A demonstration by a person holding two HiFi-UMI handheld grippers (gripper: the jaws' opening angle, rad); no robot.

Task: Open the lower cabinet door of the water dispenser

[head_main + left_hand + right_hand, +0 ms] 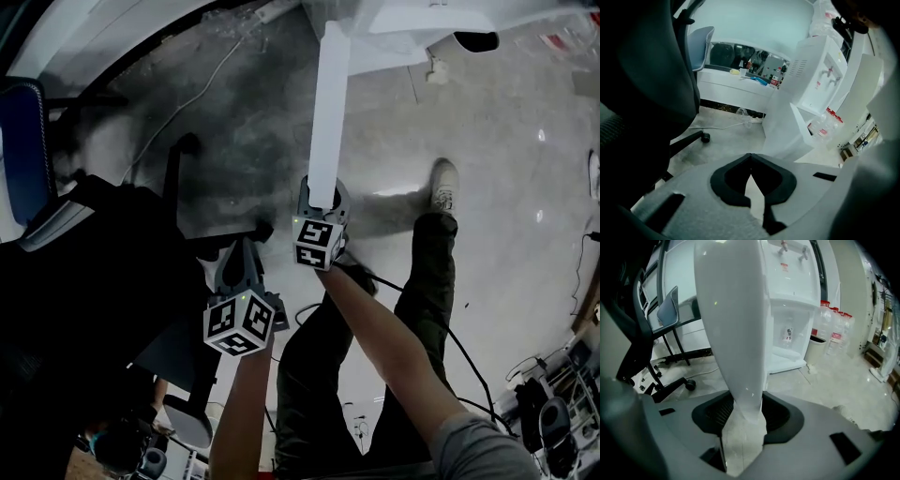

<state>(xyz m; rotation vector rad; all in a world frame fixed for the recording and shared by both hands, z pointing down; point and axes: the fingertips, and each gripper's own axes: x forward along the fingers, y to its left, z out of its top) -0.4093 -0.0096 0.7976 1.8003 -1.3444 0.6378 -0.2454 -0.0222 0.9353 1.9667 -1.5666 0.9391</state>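
The lower cabinet door [328, 112] of the water dispenser [427, 33] was seen swung wide open. It stood out from the dispenser's front, so that in the head view it appeared edge-on as a long white strip running from the dispenser toward the person. Its free edge was clamped by the right gripper [323, 199]. In the right gripper view the white panel passed straight between the two black pads [717, 413], which were pressed against its two faces. Behind the door the dispenser's lower compartment [787, 341] was laid open.

Several water bottles [833, 329] with red caps were stood on the floor [506, 141] just beside the dispenser, on its right side in the right gripper view.

The left gripper [750, 156] was held lower and to the left of the right one in the head view, apart from the door. Its jaw tips were brought together with nothing caught between them, and only floor was seen through the gap behind the tips.

To the left of the door a dark office chair [103, 272] was placed, and a blue-backed chair [23, 141] was set at the floor's left edge. A pale cable [202, 89] was laid across the grey floor near them. To the right of the door the person's trouser leg and light shoe [444, 187] were planted on the floor.
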